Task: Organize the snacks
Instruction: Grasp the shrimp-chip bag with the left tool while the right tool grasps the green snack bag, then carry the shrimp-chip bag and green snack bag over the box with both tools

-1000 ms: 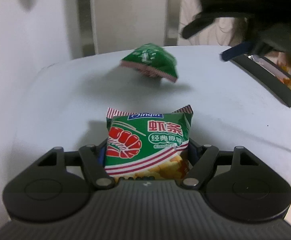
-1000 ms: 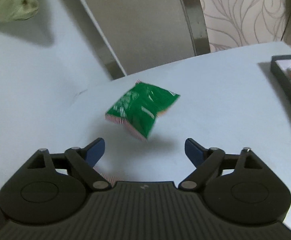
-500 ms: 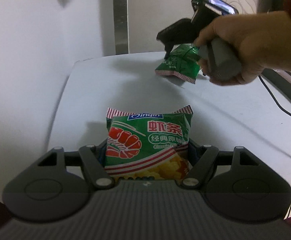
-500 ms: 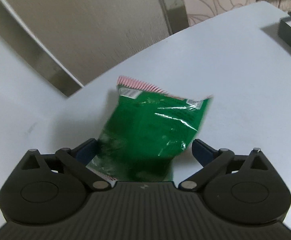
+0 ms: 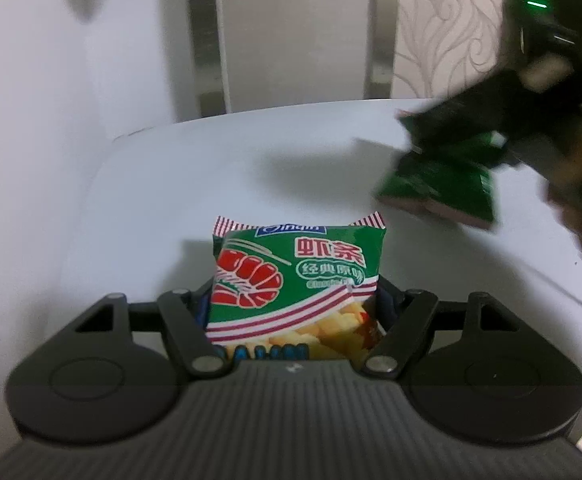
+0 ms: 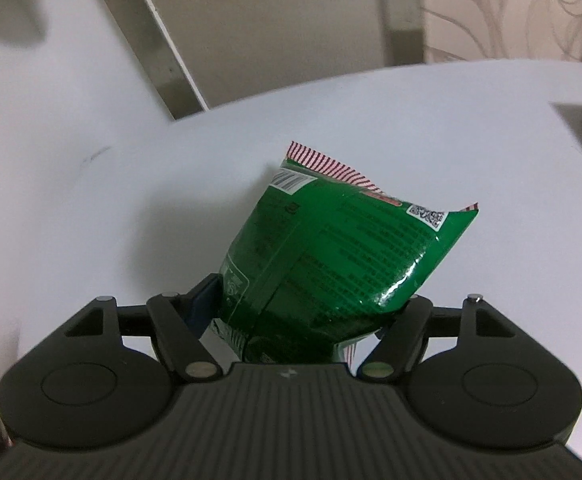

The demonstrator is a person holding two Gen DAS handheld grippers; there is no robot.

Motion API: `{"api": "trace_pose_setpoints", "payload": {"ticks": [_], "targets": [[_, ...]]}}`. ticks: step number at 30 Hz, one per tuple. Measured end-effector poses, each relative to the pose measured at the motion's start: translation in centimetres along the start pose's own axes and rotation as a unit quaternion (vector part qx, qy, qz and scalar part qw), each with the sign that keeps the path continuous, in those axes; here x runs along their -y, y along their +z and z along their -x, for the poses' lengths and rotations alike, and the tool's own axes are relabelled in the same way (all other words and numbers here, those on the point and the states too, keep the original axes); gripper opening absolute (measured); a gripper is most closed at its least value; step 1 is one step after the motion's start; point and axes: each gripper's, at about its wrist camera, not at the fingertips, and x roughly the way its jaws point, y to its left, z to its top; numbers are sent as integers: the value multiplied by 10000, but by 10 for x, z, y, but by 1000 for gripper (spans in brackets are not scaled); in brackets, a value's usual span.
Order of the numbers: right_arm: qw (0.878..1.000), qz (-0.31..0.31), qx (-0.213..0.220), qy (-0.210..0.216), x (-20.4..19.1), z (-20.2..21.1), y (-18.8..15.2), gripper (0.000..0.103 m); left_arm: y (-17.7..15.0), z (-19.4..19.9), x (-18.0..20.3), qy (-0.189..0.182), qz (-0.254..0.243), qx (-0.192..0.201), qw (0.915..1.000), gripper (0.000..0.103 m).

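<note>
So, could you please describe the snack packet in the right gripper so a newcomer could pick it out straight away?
Start at the white table; above it the right gripper is shut on a green snack packet. Unlike the shrimp-picture packet in the left gripper, it shows its back: small print, a barcode and a QR code under a red-and-white striped seal.

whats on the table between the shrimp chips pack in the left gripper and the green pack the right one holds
Nothing: in the left wrist view, only bare white table lies between the shrimp chips pack and the blurred green pack.
</note>
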Motion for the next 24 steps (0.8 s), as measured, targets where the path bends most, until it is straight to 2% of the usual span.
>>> {"api": "trace_pose_setpoints", "payload": {"ticks": [7,10,11,14,15,19,21,23,24], "targets": [[9993,-223,28,-285,71,63,-55,77,21,-34,43,-221,-150,-37,9996,77],[9993,-328,62,-184,92,78,-72,77,27,-43,63,-172,-193,-67,9996,77],[9993,-347,73,-126,97,80,-77,79,28,-45,69,-127,-196,-83,9997,78],[9990,-360,14,-267,103,84,-82,94,32,-55,81,-49,-179,-232,9996,79],[9987,-385,-36,-319,104,86,-84,96,31,-59,84,-53,-140,-335,9993,80],[9988,-416,55,-259,109,83,-86,96,31,-60,88,71,-17,-307,9995,81],[9994,-251,74,-224,106,78,-81,93,31,-61,89,95,-2,-337,9994,81],[9998,-167,132,-61,104,78,-78,77,32,-62,91,105,14,-357,9993,80],[9998,-89,146,-46,101,79,-76,76,32,-61,92,100,13,-352,9993,77]]}}
